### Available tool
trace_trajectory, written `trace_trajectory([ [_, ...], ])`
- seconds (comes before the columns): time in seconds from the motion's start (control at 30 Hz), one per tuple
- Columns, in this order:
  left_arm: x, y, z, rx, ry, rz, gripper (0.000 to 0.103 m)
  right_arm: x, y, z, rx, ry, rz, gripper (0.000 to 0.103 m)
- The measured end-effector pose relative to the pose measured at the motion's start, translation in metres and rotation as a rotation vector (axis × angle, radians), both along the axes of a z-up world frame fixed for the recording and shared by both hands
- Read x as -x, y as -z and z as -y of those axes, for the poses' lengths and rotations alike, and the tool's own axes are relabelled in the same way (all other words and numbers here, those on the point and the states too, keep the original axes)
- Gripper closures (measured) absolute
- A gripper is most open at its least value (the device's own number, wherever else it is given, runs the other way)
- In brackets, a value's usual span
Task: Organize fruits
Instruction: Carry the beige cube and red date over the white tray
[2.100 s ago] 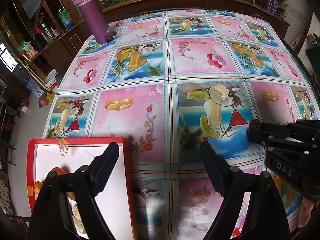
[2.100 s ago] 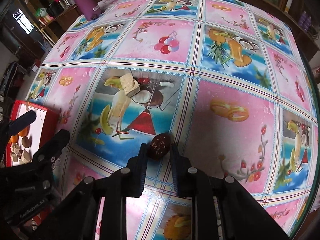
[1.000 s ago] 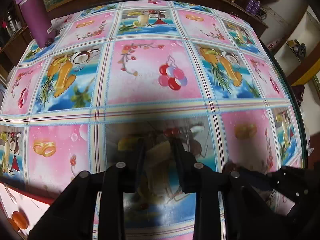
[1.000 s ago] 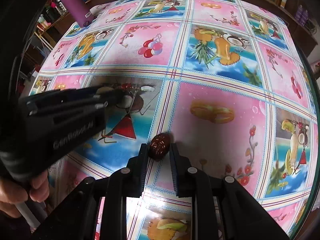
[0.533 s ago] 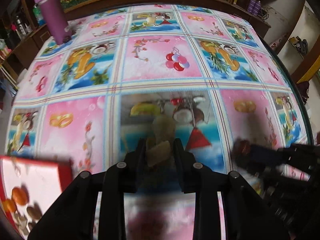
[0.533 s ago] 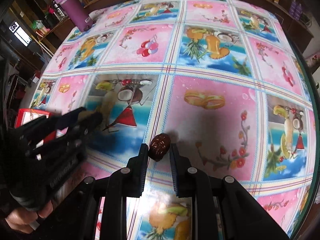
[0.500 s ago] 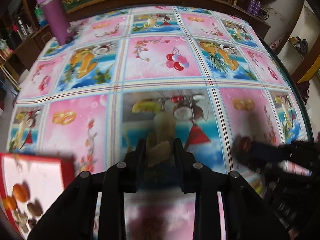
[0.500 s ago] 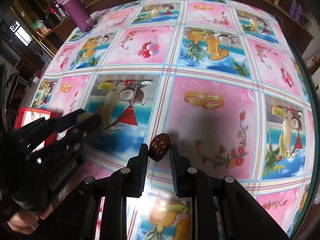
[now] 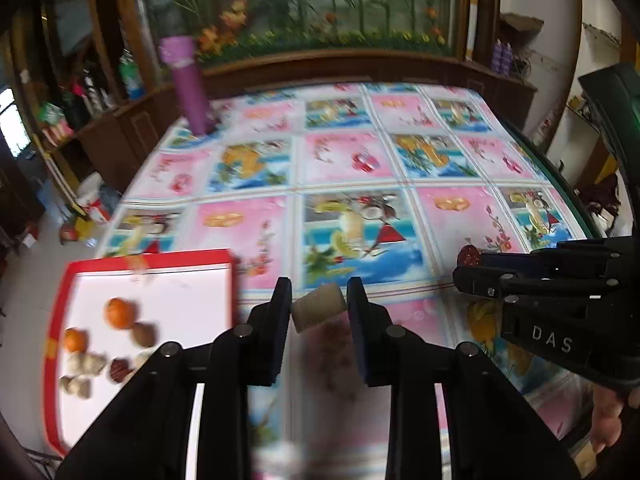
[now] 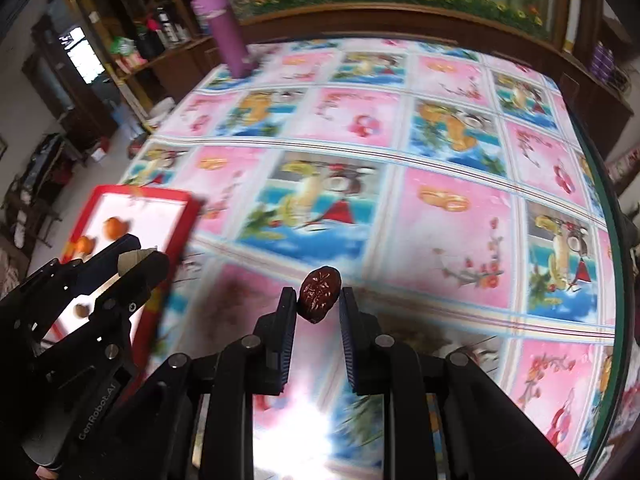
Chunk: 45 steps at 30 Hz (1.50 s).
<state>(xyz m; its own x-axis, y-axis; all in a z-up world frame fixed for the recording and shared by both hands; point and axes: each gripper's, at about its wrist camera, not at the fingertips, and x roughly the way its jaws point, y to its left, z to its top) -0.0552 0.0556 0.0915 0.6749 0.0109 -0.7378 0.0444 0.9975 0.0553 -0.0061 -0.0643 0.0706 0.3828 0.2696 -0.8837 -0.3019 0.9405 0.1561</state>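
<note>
While the left gripper [image 9: 319, 304] pinches a pale chunk [image 9: 319, 306] and the right gripper [image 10: 319, 300] clamps a red date [image 10: 320, 294], both should stay closed until above the red tray [image 9: 149, 258] at lower left

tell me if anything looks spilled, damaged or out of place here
Nothing stands out. The left gripper holds a pale chunk and the right gripper holds a dark red date, both gripped cleanly. The red tray lies flat near the table's edge with its fruit inside, and the purple bottle stands upright.
</note>
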Motion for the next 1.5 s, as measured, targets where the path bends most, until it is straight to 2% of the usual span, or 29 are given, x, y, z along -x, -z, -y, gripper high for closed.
trace_trajectory([
  [0.3, 0.056, -0.014, -0.044, -0.031, -0.09, 0.093, 0.073, 0.03, -0.015, -0.063, -0.016, -0.123, 0.055, 0.083],
  [0.8, 0.113, -0.021, -0.12, -0.037, -0.223, 0.161, 0.073, 0.06, -0.021, -0.144, 0.012, -0.257, 0.094, 0.083],
  [1.0, 0.124, -0.028, -0.137, -0.037, -0.249, 0.193, 0.073, 0.067, -0.026, -0.165, 0.02, -0.292, 0.115, 0.083],
  [1.27, 0.126, -0.026, -0.157, -0.028, -0.275, 0.192, 0.073, 0.071, -0.02, -0.187, 0.012, -0.321, 0.11, 0.083],
  [1.5, 0.129, -0.013, -0.203, 0.015, -0.333, 0.174, 0.073, 0.075, -0.008, -0.187, -0.034, -0.318, 0.112, 0.083],
])
